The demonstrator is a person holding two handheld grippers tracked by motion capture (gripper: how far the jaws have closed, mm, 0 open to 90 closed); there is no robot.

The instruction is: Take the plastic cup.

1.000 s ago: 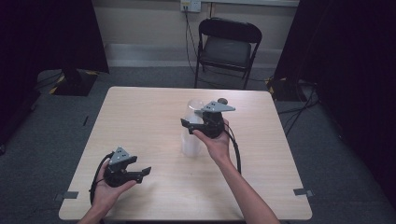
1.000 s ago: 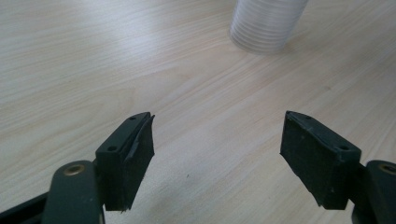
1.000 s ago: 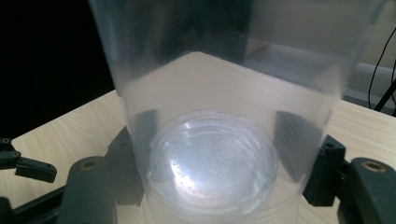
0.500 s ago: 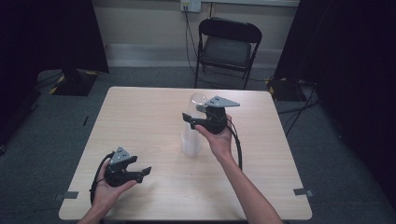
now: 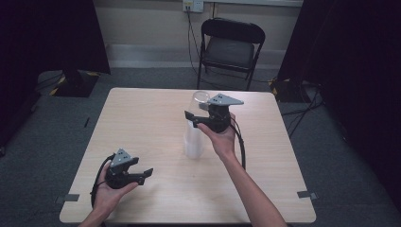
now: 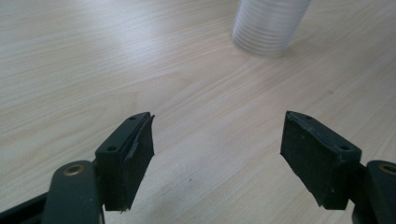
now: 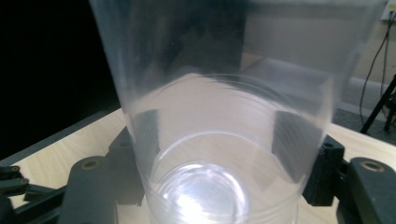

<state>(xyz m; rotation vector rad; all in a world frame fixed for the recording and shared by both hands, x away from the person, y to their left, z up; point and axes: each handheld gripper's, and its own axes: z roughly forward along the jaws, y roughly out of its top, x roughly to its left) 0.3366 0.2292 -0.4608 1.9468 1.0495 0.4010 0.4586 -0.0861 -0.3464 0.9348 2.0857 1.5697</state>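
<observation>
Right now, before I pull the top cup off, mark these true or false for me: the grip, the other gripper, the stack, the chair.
1. The right hand-held gripper is shut on a clear plastic cup. True.
2. The left hand-held gripper grips the cup stack. False: its jaws stand open, apart from the stack.
3. The cup stack stands upright on the wooden table. True.
4. A folding chair lies tipped on the floor. False: it stands upright beyond the table.

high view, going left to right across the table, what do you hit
left tongs in the person's left hand → stack of clear cups standing on the table → right tongs, gripping the top clear cup
</observation>
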